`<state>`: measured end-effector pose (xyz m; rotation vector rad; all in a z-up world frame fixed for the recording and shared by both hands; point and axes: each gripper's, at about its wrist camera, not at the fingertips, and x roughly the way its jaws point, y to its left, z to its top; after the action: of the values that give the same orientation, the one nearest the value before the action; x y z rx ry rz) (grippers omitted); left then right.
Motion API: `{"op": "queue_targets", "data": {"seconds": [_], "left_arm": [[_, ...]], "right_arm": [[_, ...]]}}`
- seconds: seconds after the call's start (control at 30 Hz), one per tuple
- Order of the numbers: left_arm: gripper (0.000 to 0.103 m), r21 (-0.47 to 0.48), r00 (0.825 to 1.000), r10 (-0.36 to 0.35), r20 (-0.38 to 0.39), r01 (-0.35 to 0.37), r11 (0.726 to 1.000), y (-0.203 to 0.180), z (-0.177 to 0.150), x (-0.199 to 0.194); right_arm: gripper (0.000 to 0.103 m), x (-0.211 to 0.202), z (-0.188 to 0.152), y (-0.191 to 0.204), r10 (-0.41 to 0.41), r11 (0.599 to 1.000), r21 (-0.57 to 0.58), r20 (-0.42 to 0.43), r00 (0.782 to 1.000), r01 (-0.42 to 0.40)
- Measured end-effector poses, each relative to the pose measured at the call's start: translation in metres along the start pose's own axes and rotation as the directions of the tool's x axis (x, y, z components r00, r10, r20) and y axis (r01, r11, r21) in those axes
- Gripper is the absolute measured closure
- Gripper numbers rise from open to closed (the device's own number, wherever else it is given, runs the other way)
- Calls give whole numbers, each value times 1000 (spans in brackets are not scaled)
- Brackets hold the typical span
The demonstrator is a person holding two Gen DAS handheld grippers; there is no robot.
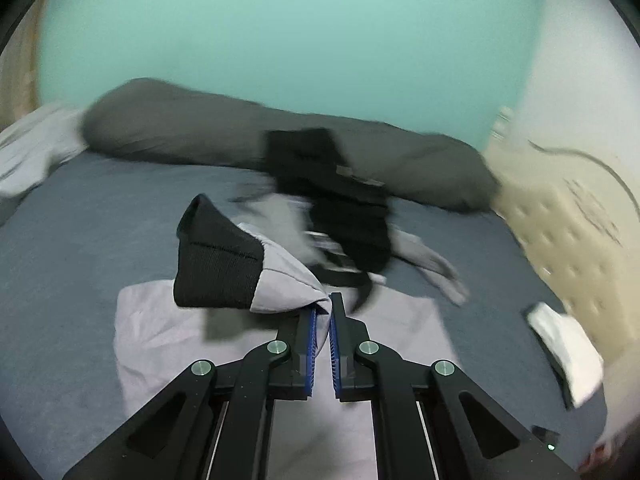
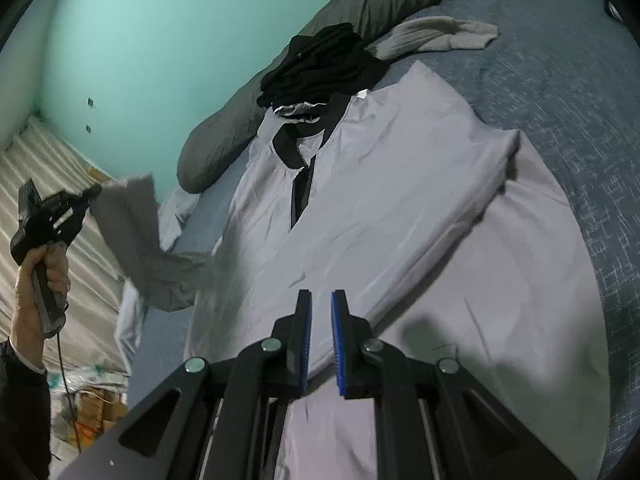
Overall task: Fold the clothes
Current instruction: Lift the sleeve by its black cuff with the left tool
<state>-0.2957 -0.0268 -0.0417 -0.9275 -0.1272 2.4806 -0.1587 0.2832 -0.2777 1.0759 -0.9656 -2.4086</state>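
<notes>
Left hand-held gripper (image 1: 323, 305): blue-padded fingers pinched on the pale grey sleeve (image 1: 286, 280) just behind its black ribbed cuff (image 1: 218, 264), held above the bed (image 1: 72, 232). Right hand-held gripper (image 2: 321, 300): fingers a narrow gap apart, holding nothing, over the pale grey shirt (image 2: 400, 184) spread flat on the bed, black collar (image 2: 298, 140) toward a black garment pile (image 2: 320, 64) and grey bolster (image 2: 216, 148). No readable labels or writing; left view is motion-blurred.

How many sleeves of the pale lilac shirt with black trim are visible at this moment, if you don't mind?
2: one sleeve with black ribbed cuff lifted in the left gripper; the other sleeve lies flat on the blue bedsheet.
</notes>
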Motion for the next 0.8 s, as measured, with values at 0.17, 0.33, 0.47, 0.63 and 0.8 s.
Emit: {"op": "queue_targets", "data": {"seconds": [0.17, 0.33, 0.47, 0.63, 0.8], "left_arm": [[97, 98, 990, -97, -106, 107, 989, -78, -40, 44], [97, 151, 965, -108, -241, 147, 977, -122, -114, 97], [97, 210, 950, -73, -302, 141, 968, -141, -162, 123], [96, 266, 933, -44, -357, 147, 953, -147, -207, 130], [93, 313, 926, -30, -377, 158, 936, -142, -224, 119]], "right_arm": [[93, -13, 7, -15, 10, 1000, 29, 19, 1000, -10], [93, -18, 10, -25, 17, 998, 57, 23, 1000, -18], [93, -23, 13, -32, 22, 997, 79, 27, 999, -24], [93, -28, 17, -42, 28, 994, 107, 32, 999, -32], [69, -33, 20, -52, 35, 990, 135, 37, 999, -39]]}}
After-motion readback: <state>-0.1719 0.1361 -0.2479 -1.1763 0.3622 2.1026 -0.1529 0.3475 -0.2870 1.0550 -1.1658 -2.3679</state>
